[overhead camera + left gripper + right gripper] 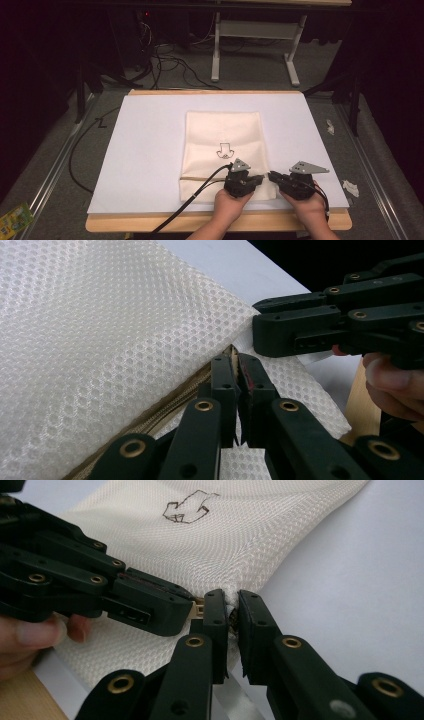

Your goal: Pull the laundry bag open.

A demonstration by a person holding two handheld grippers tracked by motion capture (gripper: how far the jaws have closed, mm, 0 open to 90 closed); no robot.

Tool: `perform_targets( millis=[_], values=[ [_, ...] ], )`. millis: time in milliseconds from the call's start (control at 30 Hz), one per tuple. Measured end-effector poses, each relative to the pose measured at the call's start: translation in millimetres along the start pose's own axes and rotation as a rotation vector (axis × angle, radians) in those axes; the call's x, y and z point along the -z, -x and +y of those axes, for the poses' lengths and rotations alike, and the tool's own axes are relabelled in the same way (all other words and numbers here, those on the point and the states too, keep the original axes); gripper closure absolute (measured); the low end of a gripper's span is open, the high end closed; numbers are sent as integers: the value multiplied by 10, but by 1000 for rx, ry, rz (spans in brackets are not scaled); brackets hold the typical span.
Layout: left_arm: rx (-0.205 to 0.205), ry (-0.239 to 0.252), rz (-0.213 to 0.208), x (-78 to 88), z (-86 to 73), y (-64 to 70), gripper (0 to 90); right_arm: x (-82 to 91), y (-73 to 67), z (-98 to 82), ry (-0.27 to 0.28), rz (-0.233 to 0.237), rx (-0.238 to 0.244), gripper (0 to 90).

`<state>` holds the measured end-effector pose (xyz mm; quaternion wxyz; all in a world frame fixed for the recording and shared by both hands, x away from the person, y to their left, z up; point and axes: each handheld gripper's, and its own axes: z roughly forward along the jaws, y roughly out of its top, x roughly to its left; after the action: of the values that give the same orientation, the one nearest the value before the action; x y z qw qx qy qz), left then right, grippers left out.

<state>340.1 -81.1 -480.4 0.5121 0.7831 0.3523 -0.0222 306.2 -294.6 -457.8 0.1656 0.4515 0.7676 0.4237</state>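
One cream mesh bag (222,150) lies flat on the white sheet (145,150), its zipped end toward the near edge. Two grippers meet at its near right corner: the left gripper (238,362) is clamped on the zipper end (227,356), the right gripper (231,611) on the corner fabric.

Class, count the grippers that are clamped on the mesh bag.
2: left gripper on the mesh bag by its zip, right gripper on the near right corner.
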Motion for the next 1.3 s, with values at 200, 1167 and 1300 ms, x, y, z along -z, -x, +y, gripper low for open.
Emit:
perform_targets(
  millis=[200,1167,1300],
  values=[
    [-45,10,18,39,-12,22,871,20,-129,24,0,-41,22,845],
    [-79,-13,62,98,-5,127,874,78,-40,-33,-1,33,24,852],
    [-70,-10,51,121,2,98,875,81,-73,-12,5,26,31,855]
  ],
)
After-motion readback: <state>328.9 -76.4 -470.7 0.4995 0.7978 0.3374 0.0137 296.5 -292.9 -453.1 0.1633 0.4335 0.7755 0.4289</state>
